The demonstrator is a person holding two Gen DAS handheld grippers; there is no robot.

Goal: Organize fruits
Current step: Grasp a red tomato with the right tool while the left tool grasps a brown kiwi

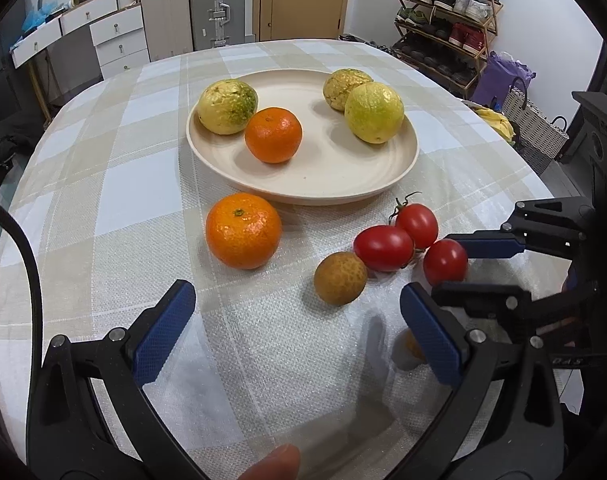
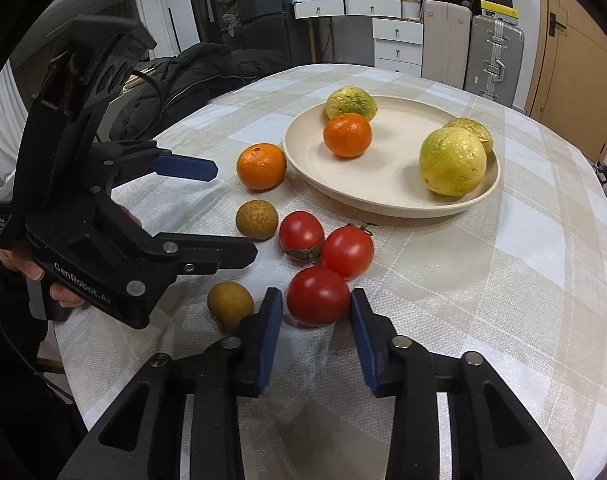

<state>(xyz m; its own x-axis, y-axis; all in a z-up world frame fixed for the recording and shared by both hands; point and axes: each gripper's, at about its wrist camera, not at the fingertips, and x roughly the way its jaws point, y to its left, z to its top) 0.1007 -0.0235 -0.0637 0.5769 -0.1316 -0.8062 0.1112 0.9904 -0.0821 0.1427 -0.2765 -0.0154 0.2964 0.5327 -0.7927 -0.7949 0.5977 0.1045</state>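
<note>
Tomato [image 2: 317,295] between right jaws, two tomatoes [image 2: 326,243] behind.

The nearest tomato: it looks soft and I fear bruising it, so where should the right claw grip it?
Grip the nearest tomato across its widest middle, coming in low from the near side, where the right claw already straddles it. It is round and smooth, and two other tomatoes crowd its far side.

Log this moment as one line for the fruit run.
right hand-held gripper: open, straddling nearest tomato | left hand-held gripper: open, empty | plate: four fruits | cloth: orange, two longans, three tomatoes
</note>
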